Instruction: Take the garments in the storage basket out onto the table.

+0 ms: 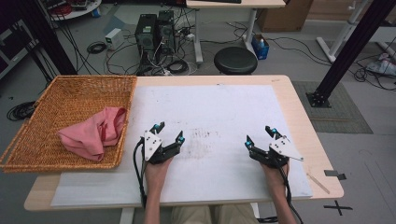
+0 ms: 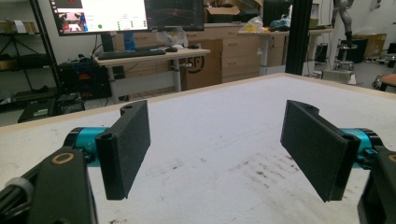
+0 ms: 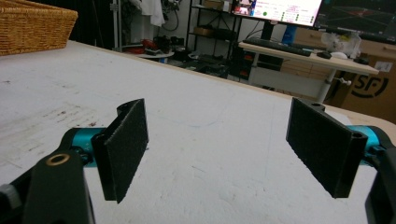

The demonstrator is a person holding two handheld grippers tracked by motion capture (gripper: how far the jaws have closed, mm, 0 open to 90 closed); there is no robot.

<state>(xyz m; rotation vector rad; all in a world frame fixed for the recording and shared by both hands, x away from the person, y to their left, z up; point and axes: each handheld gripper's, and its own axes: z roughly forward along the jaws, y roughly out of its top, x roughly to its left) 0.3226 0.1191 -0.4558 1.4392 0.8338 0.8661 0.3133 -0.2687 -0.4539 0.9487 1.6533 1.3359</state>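
Both tools (image 1: 167, 133) (image 1: 260, 136) rest agape; pink cloth (image 1: 95, 131) fills basket (image 1: 70, 95)

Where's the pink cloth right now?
In the high view the pink cloth lies bunched inside the wicker basket at the table's left edge, toward the basket's near right corner, just left of the open left gripper.

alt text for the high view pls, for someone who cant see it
A person's two hands rest on a white mat on a wooden table, each holding open, empty tongs: left tongs, right tongs. At the table's left edge a wicker basket holds a crumpled pink cloth. Beyond the table are a black stool and cables on the floor.
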